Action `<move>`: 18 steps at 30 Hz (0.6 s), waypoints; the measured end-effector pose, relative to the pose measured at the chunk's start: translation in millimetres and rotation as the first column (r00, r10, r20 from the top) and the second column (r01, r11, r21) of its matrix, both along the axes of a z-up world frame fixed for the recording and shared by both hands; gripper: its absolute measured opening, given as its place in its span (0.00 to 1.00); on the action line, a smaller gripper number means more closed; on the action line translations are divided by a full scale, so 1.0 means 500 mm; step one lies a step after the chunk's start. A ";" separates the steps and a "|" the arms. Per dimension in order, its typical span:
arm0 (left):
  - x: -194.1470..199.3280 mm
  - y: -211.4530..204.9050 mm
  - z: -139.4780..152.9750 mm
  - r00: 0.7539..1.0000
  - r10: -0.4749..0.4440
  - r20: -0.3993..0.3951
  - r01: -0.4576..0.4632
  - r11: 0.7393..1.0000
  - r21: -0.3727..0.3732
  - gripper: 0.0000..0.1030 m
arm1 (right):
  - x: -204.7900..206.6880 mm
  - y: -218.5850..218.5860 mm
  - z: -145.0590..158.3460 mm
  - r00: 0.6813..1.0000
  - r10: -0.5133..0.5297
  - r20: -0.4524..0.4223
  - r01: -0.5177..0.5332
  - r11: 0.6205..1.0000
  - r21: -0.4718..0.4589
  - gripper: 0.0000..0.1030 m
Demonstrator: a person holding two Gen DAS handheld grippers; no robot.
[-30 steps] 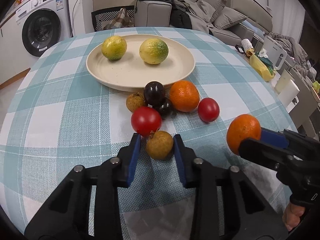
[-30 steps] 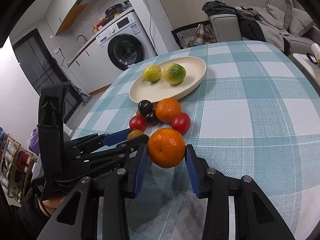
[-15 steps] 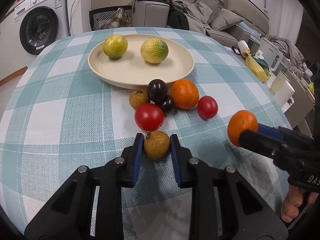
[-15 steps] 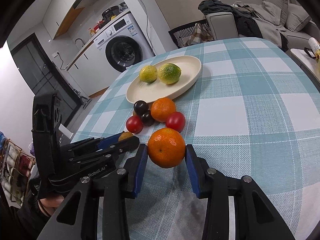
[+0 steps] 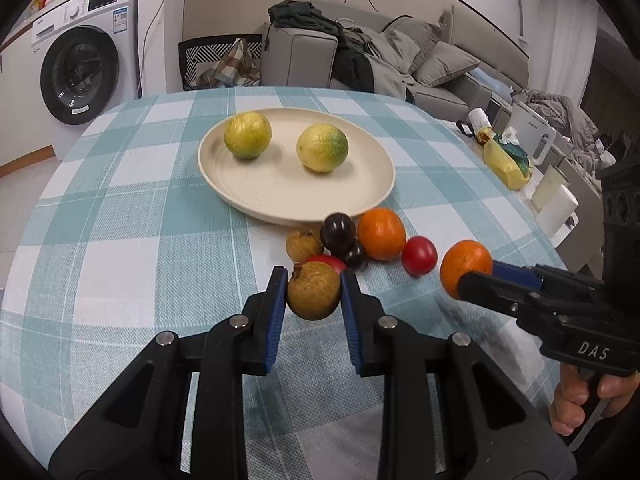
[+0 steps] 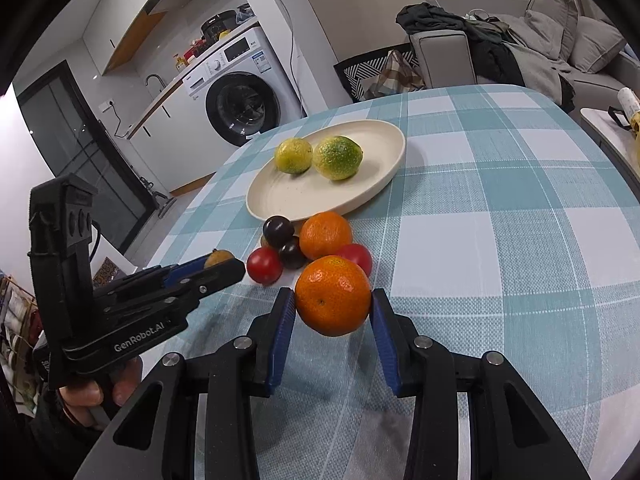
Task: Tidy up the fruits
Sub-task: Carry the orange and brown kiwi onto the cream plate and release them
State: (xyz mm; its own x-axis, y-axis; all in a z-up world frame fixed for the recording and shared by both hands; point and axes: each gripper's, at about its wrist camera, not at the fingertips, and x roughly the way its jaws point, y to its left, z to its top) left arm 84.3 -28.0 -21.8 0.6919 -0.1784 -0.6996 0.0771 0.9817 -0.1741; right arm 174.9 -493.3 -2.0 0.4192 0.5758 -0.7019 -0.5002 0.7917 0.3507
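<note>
Grippers loaded for transfer: your left gripper (image 5: 314,294) pinches 1 brown longan (image 5: 313,295), your right gripper (image 6: 333,306) 1 orange (image 6: 333,295), both clear of the tablecloth (image 5: 160,264) for carrying to the plate (image 5: 280,196).

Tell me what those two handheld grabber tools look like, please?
Both are matte black plastic, with two angular arms joined by silver rivets and ending in jaws lined with ribbed blue pads. The left gripper carries white "GenRobot.AI" lettering on its side and a boxy black upright block at the rear. The right gripper shows white letters "DAS" on its body. Each has a pistol-style handle held in a bare hand.
</note>
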 end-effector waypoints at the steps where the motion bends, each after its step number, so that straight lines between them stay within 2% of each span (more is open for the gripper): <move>1: 0.002 0.005 0.004 1.000 0.001 0.004 -0.001 1.000 -0.009 0.23 | 0.002 0.003 0.001 1.000 -0.002 -0.002 0.002 1.000 -0.004 0.38; 7: 0.017 0.035 0.022 0.999 0.020 0.031 -0.020 1.000 -0.011 0.23 | 0.015 0.021 0.012 1.000 -0.015 0.003 0.015 1.000 -0.018 0.38; 18: 0.051 0.076 0.042 0.996 0.073 0.051 -0.071 0.997 -0.028 0.23 | 0.047 0.055 0.042 1.000 -0.020 0.008 0.020 1.000 0.020 0.38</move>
